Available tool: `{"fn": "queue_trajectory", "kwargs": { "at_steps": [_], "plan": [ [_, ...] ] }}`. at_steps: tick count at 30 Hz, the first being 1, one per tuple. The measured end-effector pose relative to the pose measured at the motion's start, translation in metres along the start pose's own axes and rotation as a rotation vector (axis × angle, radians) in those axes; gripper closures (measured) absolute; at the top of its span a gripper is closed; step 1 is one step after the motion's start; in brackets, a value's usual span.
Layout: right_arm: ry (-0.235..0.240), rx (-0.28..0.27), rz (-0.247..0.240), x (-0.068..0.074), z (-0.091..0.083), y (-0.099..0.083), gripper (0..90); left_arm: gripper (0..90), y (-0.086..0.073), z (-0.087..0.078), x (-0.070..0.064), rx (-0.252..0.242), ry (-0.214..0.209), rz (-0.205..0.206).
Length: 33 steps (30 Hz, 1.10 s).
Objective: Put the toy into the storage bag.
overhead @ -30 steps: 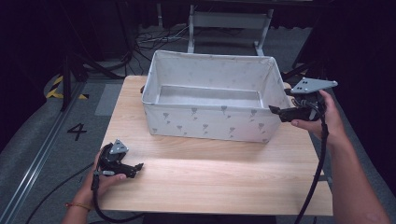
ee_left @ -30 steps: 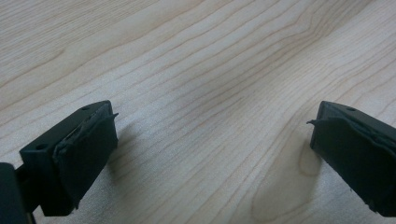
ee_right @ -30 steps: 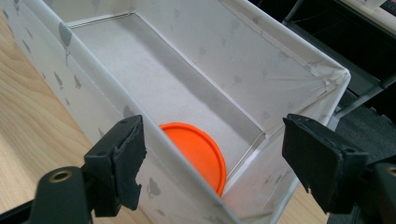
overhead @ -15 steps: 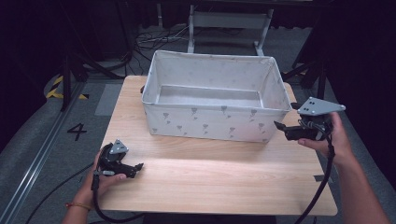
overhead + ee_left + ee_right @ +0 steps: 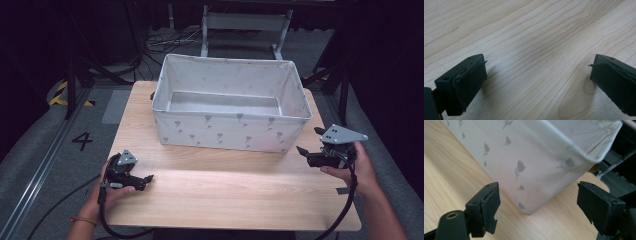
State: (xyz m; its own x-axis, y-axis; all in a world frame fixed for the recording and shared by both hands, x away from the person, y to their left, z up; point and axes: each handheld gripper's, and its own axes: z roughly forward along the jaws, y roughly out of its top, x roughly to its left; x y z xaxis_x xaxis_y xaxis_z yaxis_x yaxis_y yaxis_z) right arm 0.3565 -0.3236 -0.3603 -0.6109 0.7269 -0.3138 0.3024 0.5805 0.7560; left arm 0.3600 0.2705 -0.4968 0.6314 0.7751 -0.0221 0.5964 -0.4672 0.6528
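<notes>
A white fabric bin point(image 5: 230, 131) printed with small grey flowers stands at the back middle of the wooden table point(image 5: 225, 195); nothing shows inside it. My left gripper point(image 5: 148, 178) rests low at the table's front left, open, with bare wood between its jaws point(image 5: 536, 72). My right gripper point(image 5: 309, 145) hovers at the right side of the table, just off the bin's front right corner point(image 5: 529, 182), open with nothing held. Its jaws stand wide on either side of that corner without touching it.
Dark floor surrounds the table, with cables and a metal frame point(image 5: 245, 25) behind the bin. A floor marking "4" point(image 5: 82, 141) and yellow-black tape point(image 5: 60, 95) lie to the left. Open wood lies between the two grippers in front of the bin.
My right gripper has come down and toward the table's front, from beside the bin's upper right rim to below its front right corner. The left gripper has stayed put.
</notes>
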Motion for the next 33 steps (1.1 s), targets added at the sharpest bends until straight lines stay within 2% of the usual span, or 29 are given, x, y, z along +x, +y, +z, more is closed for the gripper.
{"fn": "queue_trajectory", "kwargs": {
  "at_steps": [7,12,13,17,19,22,24,28,29,31,33],
  "plan": [
    [0.013,0.043,0.028,0.007,0.011,-0.024,19.2,1.0,0.000,0.000,0.000,0.000,0.001,0.002],
    [0.019,0.083,0.045,0.012,0.019,-0.048,19.2,1.0,0.000,0.000,0.000,0.000,0.000,0.000],
    [0.019,0.083,0.045,0.012,0.019,-0.048,19.2,1.0,0.000,0.000,0.000,0.000,0.000,0.000],
    [0.034,0.105,0.079,0.016,0.023,-0.074,18.5,1.0,0.000,0.000,0.000,0.000,0.007,0.006],
    [0.034,0.117,0.086,0.017,0.025,-0.081,18.2,1.0,0.000,0.000,0.000,0.000,0.005,0.003],
    [0.027,0.140,0.128,0.018,0.027,-0.100,16.8,1.0,0.000,0.000,0.000,0.000,0.006,0.002],
    [0.039,0.133,0.174,0.018,0.028,-0.111,16.8,0.9,0.000,0.000,0.000,0.000,0.007,0.006],
    [0.056,0.125,0.230,0.018,0.029,-0.130,16.9,0.9,0.000,0.000,0.000,0.001,0.007,0.006],
    [0.056,0.125,0.230,0.018,0.029,-0.130,16.9,0.9,0.000,0.000,0.000,0.001,0.007,0.006],
    [0.089,0.120,0.288,0.017,0.031,-0.142,16.9,0.9,0.000,-0.001,0.000,0.000,0.010,0.004],
    [0.103,0.122,0.325,0.018,0.035,-0.152,16.1,0.8,0.000,0.000,0.000,0.000,0.006,0.000]
  ]
}}
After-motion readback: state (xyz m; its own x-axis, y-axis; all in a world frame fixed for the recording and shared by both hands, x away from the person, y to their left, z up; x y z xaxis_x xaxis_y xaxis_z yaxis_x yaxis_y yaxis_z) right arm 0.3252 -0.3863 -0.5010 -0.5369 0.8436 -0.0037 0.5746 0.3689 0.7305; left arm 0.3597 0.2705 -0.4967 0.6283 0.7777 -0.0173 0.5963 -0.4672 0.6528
